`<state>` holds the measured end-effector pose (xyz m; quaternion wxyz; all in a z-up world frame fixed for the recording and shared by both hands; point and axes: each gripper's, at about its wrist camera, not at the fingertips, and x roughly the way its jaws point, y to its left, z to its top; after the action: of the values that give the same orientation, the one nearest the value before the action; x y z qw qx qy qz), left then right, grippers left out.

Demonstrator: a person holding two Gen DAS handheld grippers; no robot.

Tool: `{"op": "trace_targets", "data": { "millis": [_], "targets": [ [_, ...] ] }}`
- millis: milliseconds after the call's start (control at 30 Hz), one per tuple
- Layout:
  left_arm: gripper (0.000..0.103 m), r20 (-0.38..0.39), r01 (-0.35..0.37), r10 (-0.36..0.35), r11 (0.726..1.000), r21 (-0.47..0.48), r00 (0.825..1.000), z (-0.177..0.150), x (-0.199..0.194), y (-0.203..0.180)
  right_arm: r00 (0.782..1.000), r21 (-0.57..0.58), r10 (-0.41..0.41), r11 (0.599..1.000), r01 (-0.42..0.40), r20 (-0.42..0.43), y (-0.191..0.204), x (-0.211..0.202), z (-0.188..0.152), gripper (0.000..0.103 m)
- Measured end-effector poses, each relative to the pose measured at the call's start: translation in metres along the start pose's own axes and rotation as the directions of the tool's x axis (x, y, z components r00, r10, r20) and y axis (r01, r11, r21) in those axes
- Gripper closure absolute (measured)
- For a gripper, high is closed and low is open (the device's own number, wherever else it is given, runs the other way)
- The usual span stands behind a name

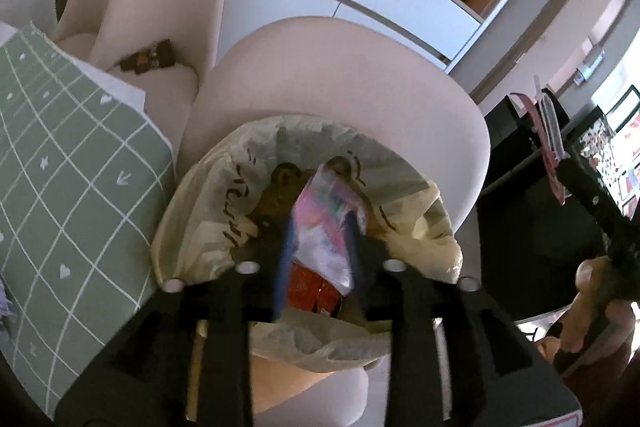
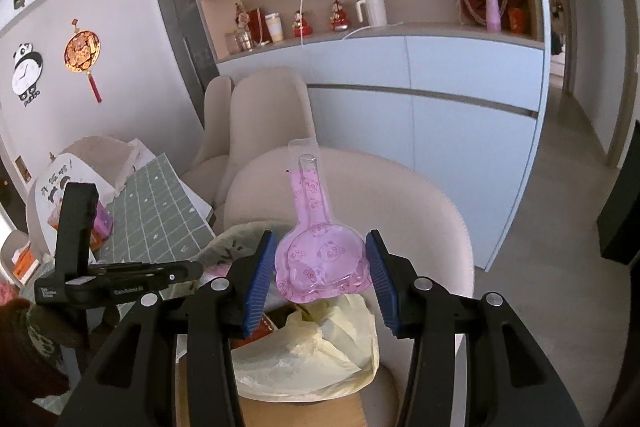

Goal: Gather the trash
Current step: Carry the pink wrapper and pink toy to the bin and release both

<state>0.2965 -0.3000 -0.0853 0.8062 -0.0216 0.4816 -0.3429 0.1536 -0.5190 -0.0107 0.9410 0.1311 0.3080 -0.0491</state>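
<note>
- Left gripper (image 1: pixel 318 247): black frame, blue pads, pointed steeply down over the mouth of the pale yellow plastic trash bag (image 1: pixel 420 231), which sits on the seat of the beige rounded chair (image 1: pixel 360 75).
- Crumpled pink-and-white plastic wrapper (image 1: pixel 324 223) sits between the left pads, long axis running away from the camera into the bag, far end down toward the brown trash inside. Frame is motion-blurred; jaws stand a little apart and I cannot tell whether the pads press on the wrapper.
- Red packet (image 1: pixel 310 293) lies in the bag just below the wrapper.
- Right gripper (image 2: pixel 320 275): jaws clamped on the pink translucent flask-shaped plastic blister pack with bear prints (image 2: pixel 320 267), pads on either side of its wide round base.
- Blister pack long axis is upright in the right wrist view: narrow neck points up and away from the camera, wide end down at the pads. It hangs just above the bag opening, not in it.
- Left wrist view shows the right gripper at the right edge with a hand (image 1: pixel 592 311) on its handle.
- Green grid-pattern tablecloth (image 1: pixel 60 167) covers the table beside the chair.
</note>
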Motion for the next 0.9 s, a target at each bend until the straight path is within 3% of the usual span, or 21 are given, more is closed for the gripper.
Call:
{"op": "trace_targets", "data": {
  "millis": [300, 467, 900],
  "targets": [
    [0.071, 0.065, -0.066, 0.067, 0.998, -0.012, 0.996, -0.006, -0.031, 0.007, 0.995, -0.011, 0.071, 0.997, -0.072, -0.068, 0.022, 0.036, -0.009, 0.059],
    [0.064, 0.169, -0.135, 0.141, 0.990, -0.045, 0.976, -0.016, -0.072, 0.018, 0.989, -0.046, 0.099, 0.993, -0.105, -0.113, 0.044, 0.054, -0.016, 0.059],
    [0.062, 0.161, -0.228, 0.259, 0.955, -0.191, 0.952, -0.055, -0.133, 0.080, 0.975, -0.104, 0.110, 0.986, -0.132, -0.191, 0.090, 0.094, -0.032, 0.059]
  ]
}}
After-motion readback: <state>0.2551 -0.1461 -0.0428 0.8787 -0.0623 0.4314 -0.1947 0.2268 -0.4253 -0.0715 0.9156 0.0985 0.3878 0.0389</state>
